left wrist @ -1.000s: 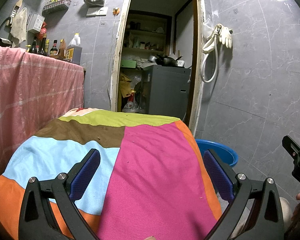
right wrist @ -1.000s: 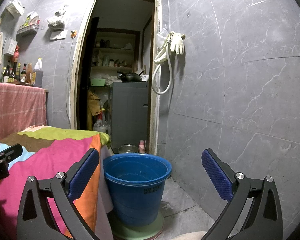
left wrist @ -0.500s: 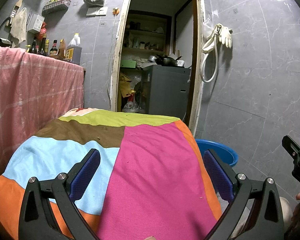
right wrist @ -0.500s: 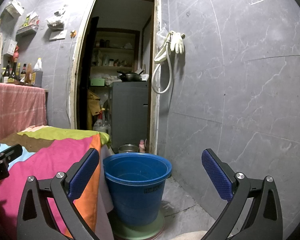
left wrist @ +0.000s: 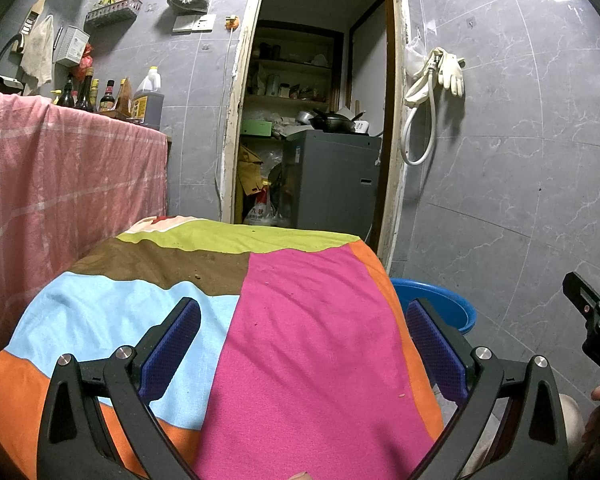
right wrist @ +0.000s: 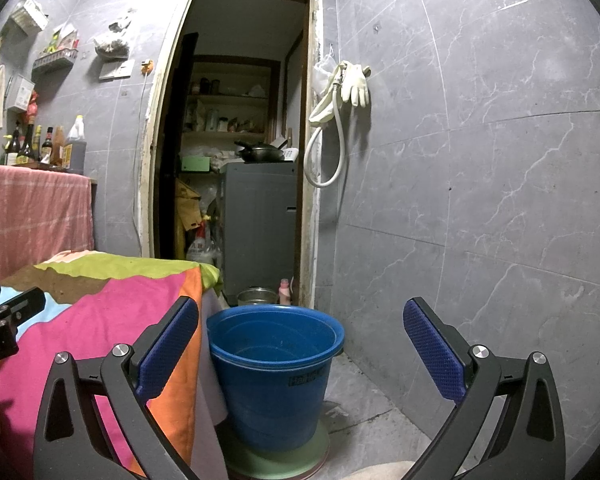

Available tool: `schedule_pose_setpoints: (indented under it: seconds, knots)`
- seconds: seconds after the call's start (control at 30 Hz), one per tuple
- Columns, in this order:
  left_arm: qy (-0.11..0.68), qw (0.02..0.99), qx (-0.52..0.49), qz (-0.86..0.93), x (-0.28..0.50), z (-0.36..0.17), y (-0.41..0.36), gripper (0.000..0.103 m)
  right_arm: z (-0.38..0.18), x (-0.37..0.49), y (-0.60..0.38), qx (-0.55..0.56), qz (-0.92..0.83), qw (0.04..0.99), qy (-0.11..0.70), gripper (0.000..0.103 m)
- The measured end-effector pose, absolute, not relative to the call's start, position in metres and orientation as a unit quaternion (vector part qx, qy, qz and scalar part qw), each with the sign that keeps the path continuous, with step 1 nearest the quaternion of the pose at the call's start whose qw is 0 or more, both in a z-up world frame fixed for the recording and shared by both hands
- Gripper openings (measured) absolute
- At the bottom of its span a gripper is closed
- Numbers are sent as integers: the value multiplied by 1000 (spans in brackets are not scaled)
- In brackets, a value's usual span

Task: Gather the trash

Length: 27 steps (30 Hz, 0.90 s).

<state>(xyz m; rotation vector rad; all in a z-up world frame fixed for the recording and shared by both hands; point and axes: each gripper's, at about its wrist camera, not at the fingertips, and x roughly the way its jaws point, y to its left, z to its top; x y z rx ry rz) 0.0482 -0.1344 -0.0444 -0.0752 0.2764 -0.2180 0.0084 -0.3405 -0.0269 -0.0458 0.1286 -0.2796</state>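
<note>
My left gripper (left wrist: 303,336) hangs over the table, its jaws spread wide with nothing between them, the blue pads (left wrist: 171,346) well apart on either side of the pink panel of the patchwork cloth (left wrist: 312,344). Under it I see only small crumbs (left wrist: 401,395) scattered on the pink and brown patches, too small for me to say what they are; one lies near the right pad, others sit further ahead toward the brown strip. I cannot make out any larger piece of trash on the cloth.

My right gripper (right wrist: 300,344) is also released, jaws wide and empty, held off the right edge of the table. Straight ahead of it and lower, framed between its two pads, stands the blue bucket (right wrist: 278,384) on a pale green lid or plate (right wrist: 284,458) on the floor, just beside the hanging orange edge of the cloth. The bucket's rim also shows past the table edge from my left camera (left wrist: 444,304).

Behind the table a doorway (right wrist: 236,140) opens onto a grey cabinet (right wrist: 260,224) with a black pan (right wrist: 262,153) on top. A white hose and rubber gloves (right wrist: 354,82) hang on the tiled wall to the right of the doorway. To the left, bottles (left wrist: 100,96) stand above a pink checked cloth (left wrist: 60,184)
</note>
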Motion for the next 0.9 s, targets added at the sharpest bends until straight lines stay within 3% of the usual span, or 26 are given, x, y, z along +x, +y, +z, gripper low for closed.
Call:
schedule_pose_setpoints:
  seconds: [0.9]
  knots:
    - [132, 986, -38, -97, 46, -42, -134, 101, -29, 10, -340, -22, -139, 988, 67, 103]
